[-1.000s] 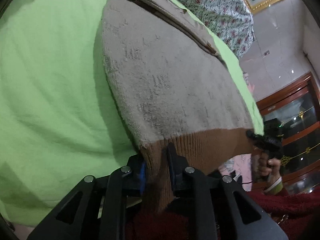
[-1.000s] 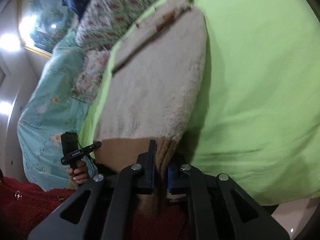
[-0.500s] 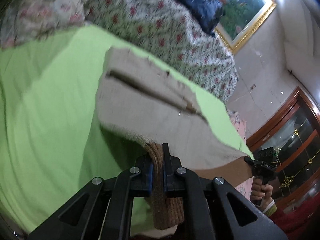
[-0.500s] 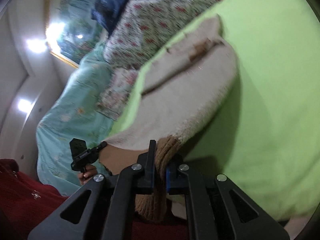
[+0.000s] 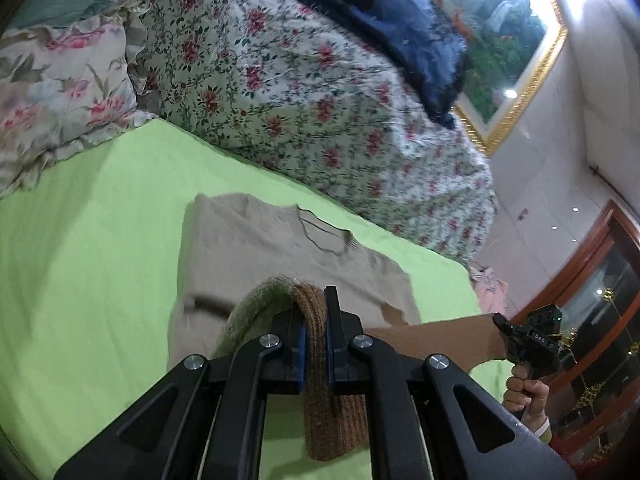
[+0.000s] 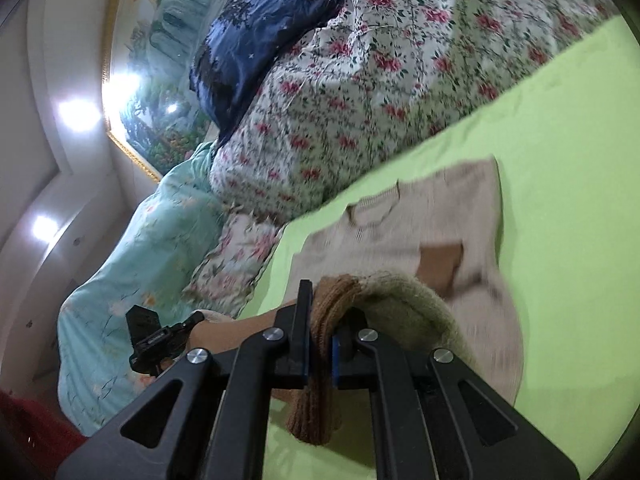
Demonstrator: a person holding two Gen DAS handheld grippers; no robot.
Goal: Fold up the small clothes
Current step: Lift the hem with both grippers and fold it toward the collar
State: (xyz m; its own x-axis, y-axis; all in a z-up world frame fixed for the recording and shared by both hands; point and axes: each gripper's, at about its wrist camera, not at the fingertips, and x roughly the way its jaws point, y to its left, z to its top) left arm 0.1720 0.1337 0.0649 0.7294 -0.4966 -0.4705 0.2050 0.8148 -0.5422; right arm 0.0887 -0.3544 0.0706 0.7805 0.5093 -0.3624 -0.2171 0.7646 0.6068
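Note:
A small beige knit sweater (image 5: pixel 256 256) with a brown ribbed hem lies on the green bed sheet (image 5: pixel 80 248), its neck end toward the pillows; it also shows in the right wrist view (image 6: pixel 404 236). My left gripper (image 5: pixel 314 320) is shut on the brown hem at one corner and holds it lifted above the sweater's body. My right gripper (image 6: pixel 320 316) is shut on the other hem corner, also lifted. The hem (image 5: pixel 436 336) stretches between the two grippers. Each gripper shows in the other's view, the right one (image 5: pixel 532 340) and the left one (image 6: pixel 156 336).
A floral quilt (image 5: pixel 288 92) and a dark blue blanket (image 5: pixel 400 28) are piled at the head of the bed. A floral pillow (image 5: pixel 56 88) lies at the left. A turquoise quilt (image 6: pixel 132 256) lies beyond the bed's edge. A wooden cabinet (image 5: pixel 600 280) stands at the right.
Both grippers have lifted the brown hem and carried it toward the neck end. The sweater's lower half now arches over its upper half, and the views have tilted up toward the pillows.

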